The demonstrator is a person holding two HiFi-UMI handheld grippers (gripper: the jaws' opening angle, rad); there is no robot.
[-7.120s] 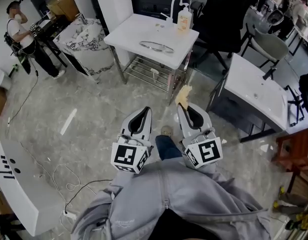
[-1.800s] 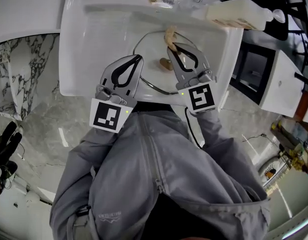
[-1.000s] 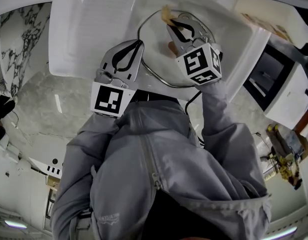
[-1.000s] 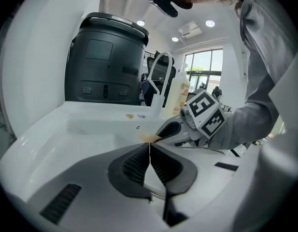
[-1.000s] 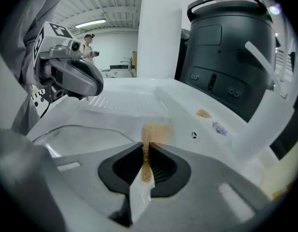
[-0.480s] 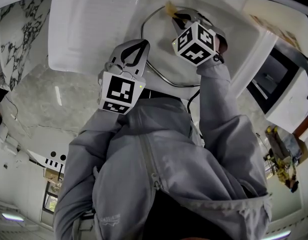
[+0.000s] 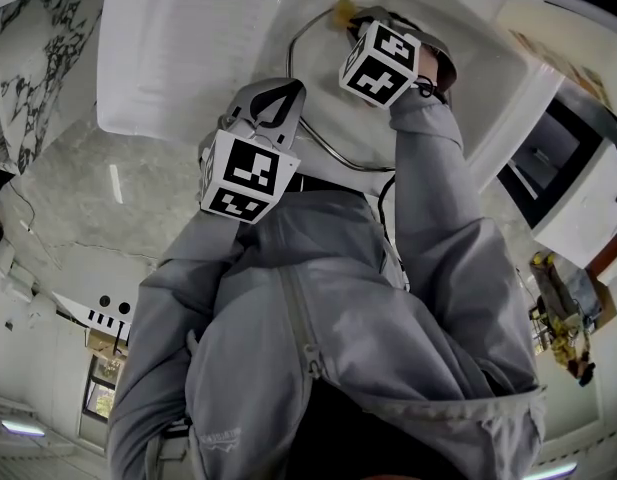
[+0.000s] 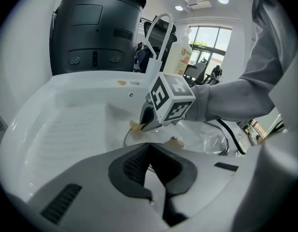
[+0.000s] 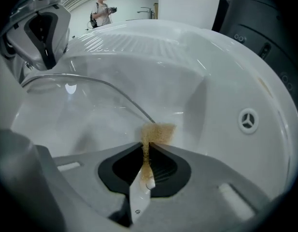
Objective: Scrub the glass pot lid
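Note:
The glass pot lid [image 7: 319, 146] lies in the basin of a white sink [image 7: 168, 58]. Its metal rim [image 9: 115, 91] and knob [image 8: 175, 140] show through both gripper views. My right gripper [image 9: 146, 145] is shut on a tan scrub pad [image 9: 156, 131] and points steeply down, the pad [image 7: 340, 10] meeting the lid's far rim. In the head view its marker cube [image 7: 380, 60] hides the jaws. My left gripper [image 7: 288, 88] is shut and empty [image 8: 149, 144], tilted down over the lid's near-left rim; whether it touches the glass I cannot tell.
A soap bottle [image 8: 180, 52] and a white faucet [image 8: 156, 28] stand behind the basin, next to a large dark bin [image 8: 98, 33]. The sink's overflow hole [image 9: 248, 120] is on the far wall. A person [image 9: 101, 8] stands far off.
Within the last second the right gripper tipped downward and carried the pad to the lid's far rim. The left gripper sank and tilted toward the lid's near rim.

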